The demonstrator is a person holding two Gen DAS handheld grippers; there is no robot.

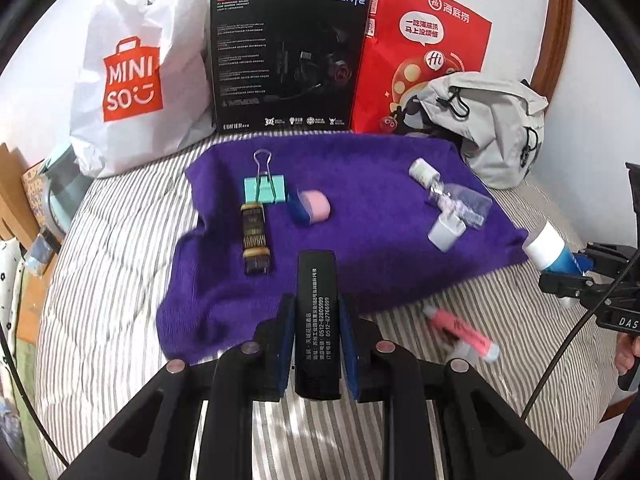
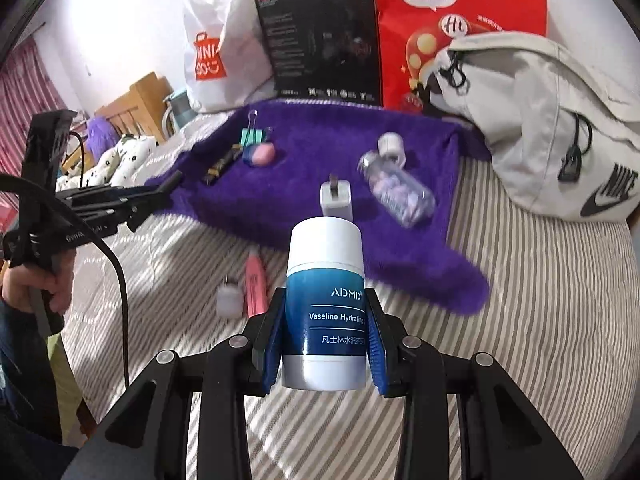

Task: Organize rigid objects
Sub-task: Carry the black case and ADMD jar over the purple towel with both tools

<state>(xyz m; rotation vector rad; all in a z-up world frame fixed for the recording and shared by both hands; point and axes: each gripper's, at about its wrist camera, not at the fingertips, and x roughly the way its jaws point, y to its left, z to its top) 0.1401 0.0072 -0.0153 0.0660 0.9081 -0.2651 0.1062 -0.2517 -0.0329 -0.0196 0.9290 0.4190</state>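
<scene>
left tool (image 1: 316, 344) clamps black box (image 1: 316, 320); right tool (image 2: 324, 340) clamps lotion bottle (image 2: 325, 300), label partly hidden.

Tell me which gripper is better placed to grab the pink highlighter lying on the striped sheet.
Neither is free: the left gripper holds the black box, the right gripper the lotion tube. Once emptied, the right looks closer to the pink highlighter.

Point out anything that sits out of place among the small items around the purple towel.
Two items lie off the purple towel, on the striped sheet near its front edge: a pink highlighter and a small white capped item beside it. On the towel, the clear bottle lies on its side. Nothing looks spilled or broken.
</scene>
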